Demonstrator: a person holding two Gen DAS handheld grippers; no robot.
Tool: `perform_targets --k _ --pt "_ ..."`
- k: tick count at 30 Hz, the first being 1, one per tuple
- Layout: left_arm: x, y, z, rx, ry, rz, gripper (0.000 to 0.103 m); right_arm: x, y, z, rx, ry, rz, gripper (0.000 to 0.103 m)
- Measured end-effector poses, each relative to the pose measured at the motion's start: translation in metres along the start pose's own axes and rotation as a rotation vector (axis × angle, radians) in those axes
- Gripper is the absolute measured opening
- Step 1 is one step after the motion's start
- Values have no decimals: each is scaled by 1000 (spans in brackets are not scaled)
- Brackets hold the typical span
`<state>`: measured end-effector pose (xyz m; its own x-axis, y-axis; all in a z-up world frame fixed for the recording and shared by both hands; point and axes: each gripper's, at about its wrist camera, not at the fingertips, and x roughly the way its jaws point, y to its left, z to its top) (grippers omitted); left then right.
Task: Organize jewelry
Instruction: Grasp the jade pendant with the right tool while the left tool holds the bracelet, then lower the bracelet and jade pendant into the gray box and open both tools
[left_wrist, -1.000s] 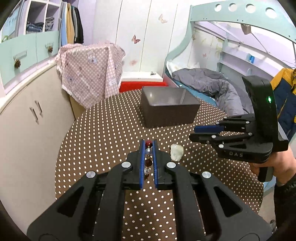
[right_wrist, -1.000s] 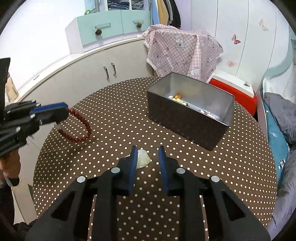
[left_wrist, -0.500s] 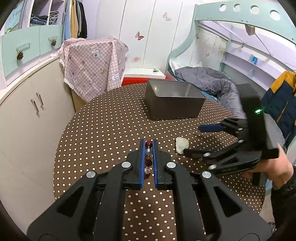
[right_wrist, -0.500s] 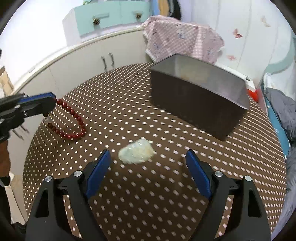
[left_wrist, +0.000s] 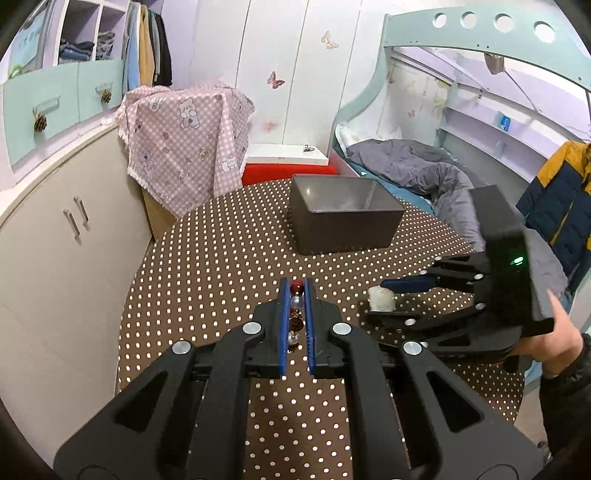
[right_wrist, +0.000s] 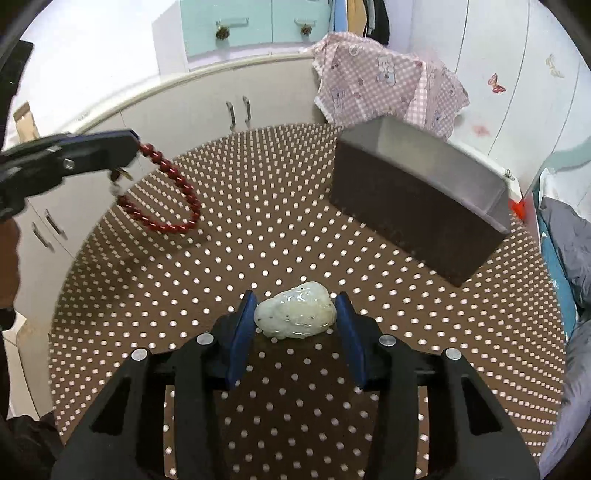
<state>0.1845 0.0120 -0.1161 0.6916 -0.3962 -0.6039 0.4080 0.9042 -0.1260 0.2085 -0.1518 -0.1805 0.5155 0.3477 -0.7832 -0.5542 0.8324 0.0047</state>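
On the dotted table (right_wrist: 295, 229), you are bringing your right gripper (right_wrist: 297, 314) down around a pale jade pendant (right_wrist: 295, 314). Its jaws are closing, with the pendant lying between the blue pads (right_wrist: 242, 325); the left pad is at the stone's edge, the right pad is just beside it, and the stone is resting on the cloth. From the left wrist view the same gripper (left_wrist: 380, 301) is showing side-on, the pendant (left_wrist: 382, 299) sitting between its fingers, and your hand (left_wrist: 546, 343) is wrapping the handle.

Your left gripper (left_wrist: 296, 291) is clamping a red bead bracelet (left_wrist: 296, 314), jaws nearly together with beads pinched between the pads. Seen from the right wrist, that gripper (right_wrist: 125, 147) is holding the bracelet (right_wrist: 166, 199) above the table's left side, the loop hanging down from it.

Farther back, a grey metal box (right_wrist: 417, 192) is standing on the table, well apart from both grippers; what is inside it cannot be told.
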Motion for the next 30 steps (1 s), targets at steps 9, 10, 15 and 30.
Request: perform_targets --k 9,10,15,30 --pt "-11 -21 64 63 -87 -29 7 -87 -39 47 46 -187 -18 41" --pt "-9 -22 74 59 -93 -47 7 -94 -48 55 61 -201 -25 41" --pt "19 -26 121 60 -84 -75 8 -95 -89 85 157 -221 -8 41" --pt "97 -9 142 -29 -27 42 95 -52 -159 97 445 -207 30 95"
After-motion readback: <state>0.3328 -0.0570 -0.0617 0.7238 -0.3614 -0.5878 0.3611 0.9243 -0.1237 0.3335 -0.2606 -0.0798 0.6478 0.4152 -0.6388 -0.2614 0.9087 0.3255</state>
